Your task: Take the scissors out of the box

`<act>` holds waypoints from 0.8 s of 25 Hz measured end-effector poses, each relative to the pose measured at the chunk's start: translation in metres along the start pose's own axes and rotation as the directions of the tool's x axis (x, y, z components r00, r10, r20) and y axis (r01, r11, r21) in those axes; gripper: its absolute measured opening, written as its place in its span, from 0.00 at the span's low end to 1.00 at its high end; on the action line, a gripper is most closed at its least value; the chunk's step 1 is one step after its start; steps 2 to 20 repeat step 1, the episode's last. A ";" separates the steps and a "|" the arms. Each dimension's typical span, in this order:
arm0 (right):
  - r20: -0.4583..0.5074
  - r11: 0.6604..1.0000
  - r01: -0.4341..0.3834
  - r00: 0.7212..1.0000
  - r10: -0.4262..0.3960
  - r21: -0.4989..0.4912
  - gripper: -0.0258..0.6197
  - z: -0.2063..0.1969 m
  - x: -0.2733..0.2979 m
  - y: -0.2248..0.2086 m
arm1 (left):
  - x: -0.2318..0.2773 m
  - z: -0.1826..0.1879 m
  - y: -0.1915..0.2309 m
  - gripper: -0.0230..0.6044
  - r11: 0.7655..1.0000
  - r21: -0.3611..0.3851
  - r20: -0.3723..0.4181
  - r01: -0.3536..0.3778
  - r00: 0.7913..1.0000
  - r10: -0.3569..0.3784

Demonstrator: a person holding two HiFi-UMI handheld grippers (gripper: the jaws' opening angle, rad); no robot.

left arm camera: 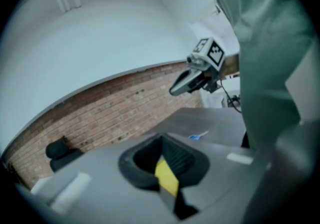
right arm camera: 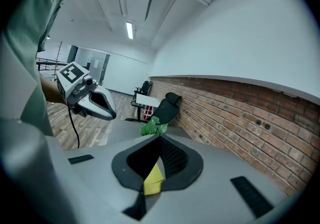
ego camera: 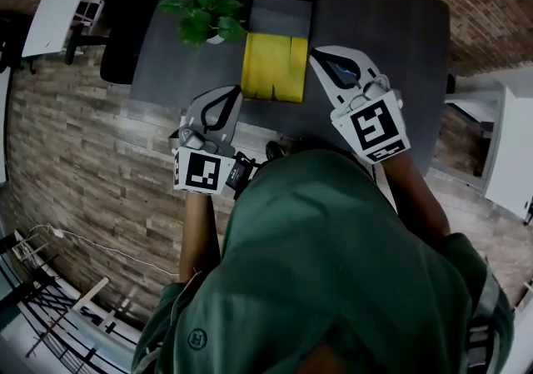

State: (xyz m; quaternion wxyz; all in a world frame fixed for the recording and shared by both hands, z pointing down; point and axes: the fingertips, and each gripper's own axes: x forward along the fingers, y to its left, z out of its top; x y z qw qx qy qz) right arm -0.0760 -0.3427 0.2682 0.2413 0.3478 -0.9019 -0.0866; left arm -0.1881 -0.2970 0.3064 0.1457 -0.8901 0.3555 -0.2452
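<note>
Dim, vignetted head view; ceiling strip lights (right arm camera: 129,29) glow; fisheye edges bend; the left hand-held gripper (left arm camera: 163,138) looks blurred.

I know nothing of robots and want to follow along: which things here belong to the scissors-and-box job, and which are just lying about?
For the job:
scissors, already out on the table
box
left gripper
right gripper

Lying about:
plant
chair

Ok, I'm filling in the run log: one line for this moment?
blue-handled scissors: on dark grey table, outside open yellow-flapped box | left gripper: shut, empty, above table | right gripper: shut, empty, above table
</note>
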 end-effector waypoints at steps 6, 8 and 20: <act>-0.002 1.000 0.000 1.000 0.000 0.001 0.05 0.000 -0.001 0.001 | -0.002 -0.002 -0.001 0.04 1.000 -0.010 -0.006 0.000 1.000 0.000; -0.002 1.000 0.000 1.000 0.000 0.001 0.05 0.000 -0.001 0.001 | -0.002 -0.002 -0.001 0.04 1.000 -0.010 -0.006 0.000 1.000 0.000; -0.002 1.000 0.000 1.000 0.000 0.001 0.05 0.000 -0.001 0.001 | -0.002 -0.002 -0.001 0.04 1.000 -0.010 -0.006 0.000 1.000 0.000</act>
